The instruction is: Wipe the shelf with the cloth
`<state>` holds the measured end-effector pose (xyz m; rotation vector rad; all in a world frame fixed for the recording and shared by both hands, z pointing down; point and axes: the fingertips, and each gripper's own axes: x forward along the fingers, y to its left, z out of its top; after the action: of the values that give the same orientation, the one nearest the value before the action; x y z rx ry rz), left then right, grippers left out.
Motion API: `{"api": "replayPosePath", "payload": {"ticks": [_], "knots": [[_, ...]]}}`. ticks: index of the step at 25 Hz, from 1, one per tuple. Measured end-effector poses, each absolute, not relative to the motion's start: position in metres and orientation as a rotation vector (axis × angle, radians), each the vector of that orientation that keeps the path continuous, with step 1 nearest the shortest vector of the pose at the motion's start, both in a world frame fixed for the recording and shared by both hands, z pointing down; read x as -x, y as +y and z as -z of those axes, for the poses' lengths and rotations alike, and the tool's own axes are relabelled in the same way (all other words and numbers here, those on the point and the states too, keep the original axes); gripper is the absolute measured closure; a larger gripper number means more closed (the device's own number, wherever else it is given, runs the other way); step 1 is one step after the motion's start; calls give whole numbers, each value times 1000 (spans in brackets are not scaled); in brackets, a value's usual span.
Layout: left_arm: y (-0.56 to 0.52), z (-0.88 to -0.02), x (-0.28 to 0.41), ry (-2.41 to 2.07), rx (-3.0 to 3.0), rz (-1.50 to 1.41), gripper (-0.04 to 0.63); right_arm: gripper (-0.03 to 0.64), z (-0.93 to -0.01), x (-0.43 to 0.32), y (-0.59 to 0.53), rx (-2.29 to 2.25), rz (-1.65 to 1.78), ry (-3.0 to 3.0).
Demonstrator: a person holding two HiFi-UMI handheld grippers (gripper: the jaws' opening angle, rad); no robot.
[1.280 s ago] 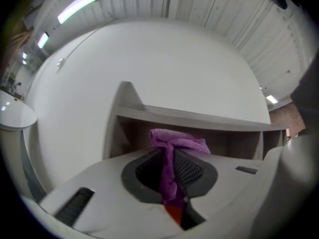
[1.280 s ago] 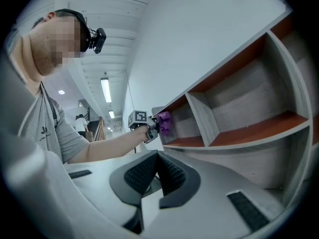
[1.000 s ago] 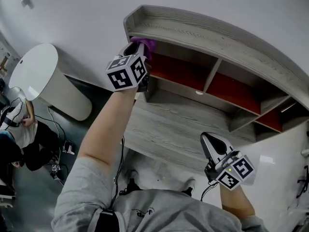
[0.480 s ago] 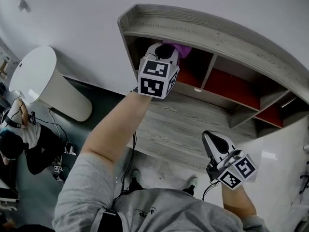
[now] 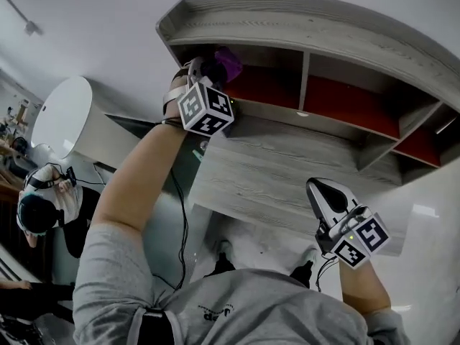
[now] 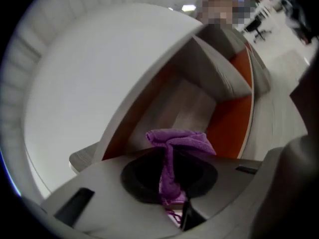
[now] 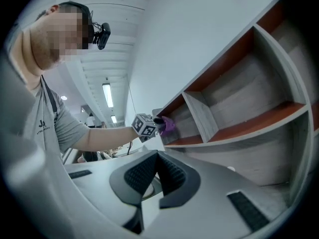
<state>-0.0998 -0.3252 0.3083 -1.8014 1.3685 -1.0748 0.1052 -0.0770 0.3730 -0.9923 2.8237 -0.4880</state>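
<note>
Cloth [image 6: 177, 141] pinched in my left gripper [image 5: 210, 68], bunched forward so fabric meets the shelf's [image 5: 302, 29] left-end compartment; right gripper [image 5: 320, 190] closed, empty, parked clear below.

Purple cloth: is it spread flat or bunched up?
Bunched up: the left gripper pinches the cloth, and a crumpled wad sticks out past its jaws.

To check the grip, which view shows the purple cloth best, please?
The left gripper view: there the left gripper pinches the cloth centre-frame. The head view shows a tuft; the right gripper view, a distant speck.
</note>
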Motion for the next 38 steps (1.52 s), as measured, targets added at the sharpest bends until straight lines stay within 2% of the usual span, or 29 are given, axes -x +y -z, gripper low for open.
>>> {"api": "replayPosePath", "payload": {"ticks": [5,11,25,38], "knots": [[-348,-318,126,1155,1339,1486,522,597,-384,-108,-75,955,505,2804],[-380,-329,145,1019,1006,1722,522,596,-397,-118,-69,951,547,2763],[-421,-325,166,999,613,1765,517,596,-410,-131,-71,973,602,2756],[-415,-414,173,993,953,2007,515,596,-417,-133,-79,988,621,2756]]}}
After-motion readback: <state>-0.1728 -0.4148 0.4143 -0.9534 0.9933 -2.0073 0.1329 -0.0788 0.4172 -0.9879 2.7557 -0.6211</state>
